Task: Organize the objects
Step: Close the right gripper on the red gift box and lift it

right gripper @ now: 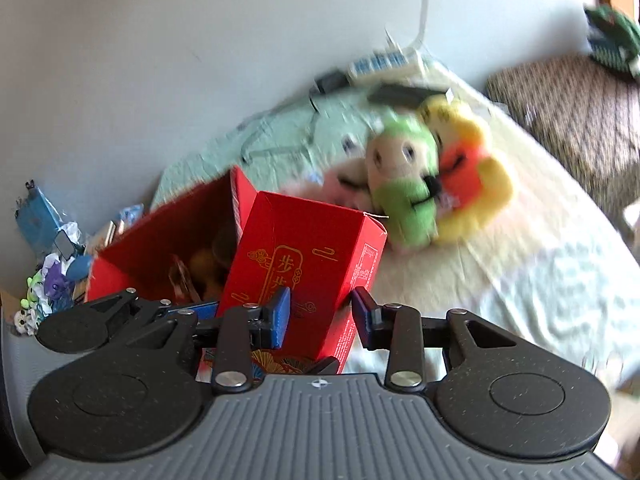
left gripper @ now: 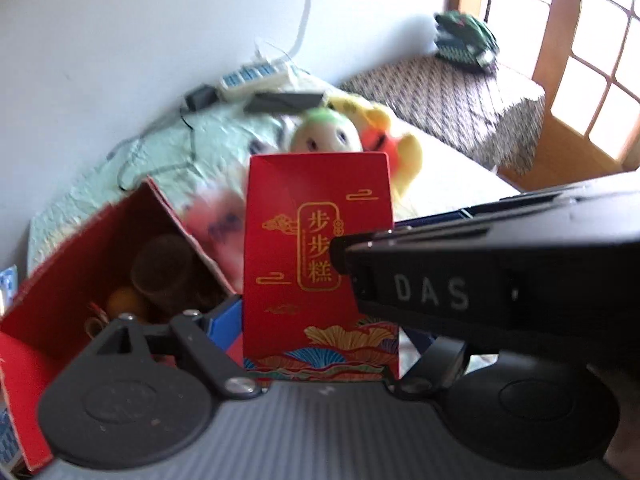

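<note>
Left gripper [left gripper: 320, 344] pinches the small red carton [left gripper: 320, 256], held upright just right of the open red box [left gripper: 100, 248] on the bed [right gripper: 520, 280]. Right gripper [right gripper: 320, 312] is spread around the same carton, not clamping. Risk: carton tilts or crushes if both squeeze, or snags the box flap going in

**Red carton held upright beside open box**

The left gripper [left gripper: 320, 344] clamps a tall red carton [left gripper: 320, 248] upright. The right gripper [left gripper: 492, 276] crosses in front from the right. An open red box [left gripper: 100, 248] sits just left; plush toys [left gripper: 352, 132] lie on the bed [left gripper: 440, 176] behind.
</note>
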The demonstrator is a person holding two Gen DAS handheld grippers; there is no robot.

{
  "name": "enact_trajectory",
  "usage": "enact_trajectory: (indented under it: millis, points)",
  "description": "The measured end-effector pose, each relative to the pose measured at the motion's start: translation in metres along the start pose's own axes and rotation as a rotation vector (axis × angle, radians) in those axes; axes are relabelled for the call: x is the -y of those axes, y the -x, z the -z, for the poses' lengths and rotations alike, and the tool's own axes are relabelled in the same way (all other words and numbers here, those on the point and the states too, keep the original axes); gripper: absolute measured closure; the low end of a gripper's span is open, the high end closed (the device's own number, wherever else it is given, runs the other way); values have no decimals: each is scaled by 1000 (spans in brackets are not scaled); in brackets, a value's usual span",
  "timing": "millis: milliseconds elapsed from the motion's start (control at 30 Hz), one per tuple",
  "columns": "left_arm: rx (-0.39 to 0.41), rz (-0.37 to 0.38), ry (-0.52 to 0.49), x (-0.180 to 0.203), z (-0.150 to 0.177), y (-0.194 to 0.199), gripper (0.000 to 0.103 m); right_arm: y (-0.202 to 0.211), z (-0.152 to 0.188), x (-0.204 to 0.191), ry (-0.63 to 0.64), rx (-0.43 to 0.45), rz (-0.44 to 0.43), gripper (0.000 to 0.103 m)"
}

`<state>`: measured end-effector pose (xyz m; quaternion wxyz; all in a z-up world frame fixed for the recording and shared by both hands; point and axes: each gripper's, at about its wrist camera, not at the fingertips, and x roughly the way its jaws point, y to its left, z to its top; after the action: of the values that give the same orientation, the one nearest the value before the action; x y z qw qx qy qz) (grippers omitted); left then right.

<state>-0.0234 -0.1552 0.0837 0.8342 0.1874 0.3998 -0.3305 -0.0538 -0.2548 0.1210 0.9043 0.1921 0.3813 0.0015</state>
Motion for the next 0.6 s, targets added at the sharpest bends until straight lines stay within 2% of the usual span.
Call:
enact_trajectory:
  millis: [133, 267, 433, 600]
  points:
    - [46, -50, 42, -22, -8, 15, 24, -3, -12, -21, 66, 51, -39, 65]
    - [64, -108, 97, -51, -6, 26, 24, -20, -22, -44, 103, 52, -110, 65]
    - [46, -196, 171, -91, 6, 30, 24, -59, -30, -73, 111, -17, -239, 65]
    - [3, -273, 248, -129, 26, 25, 23, -98, -28, -105, 153, -102, -331, 65]
